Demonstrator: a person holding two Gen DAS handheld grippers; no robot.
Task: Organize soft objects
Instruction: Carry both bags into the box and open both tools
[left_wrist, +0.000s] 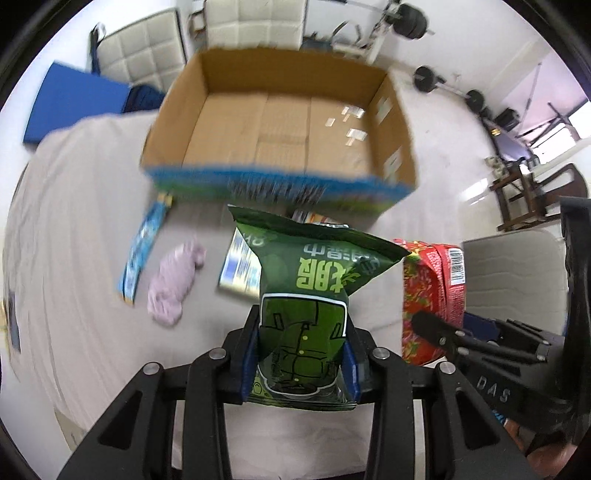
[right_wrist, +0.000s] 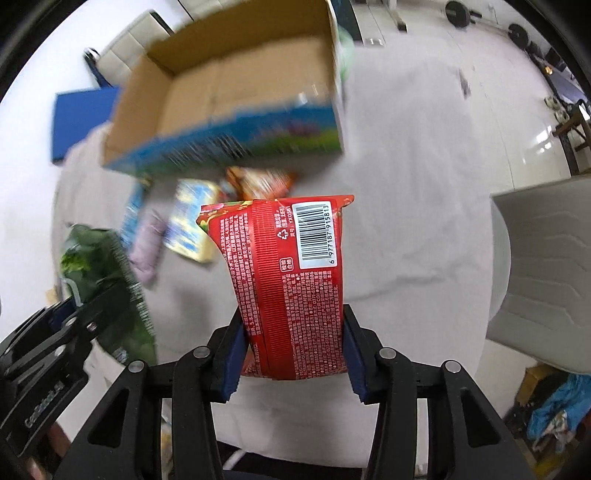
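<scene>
A pale cloth-covered surface (left_wrist: 92, 221) carries an open brown cardboard box with a blue printed outer wall (left_wrist: 280, 122), empty inside apart from bits of tape. In front of the box lie a long blue flat packet (left_wrist: 142, 247), a soft lilac bundle (left_wrist: 173, 280), a blue-and-yellow packet (left_wrist: 240, 266) and an orange-red snack packet (right_wrist: 258, 182), all close together on the rumpled cloth.

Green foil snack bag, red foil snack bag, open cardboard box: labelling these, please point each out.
Green foil snack bag (left_wrist: 306, 291), left wrist view, printed front.
Red foil snack bag (right_wrist: 291, 280), right wrist view, text panel.
Open cardboard box (left_wrist: 280, 125), left wrist view, inside floor.
</scene>
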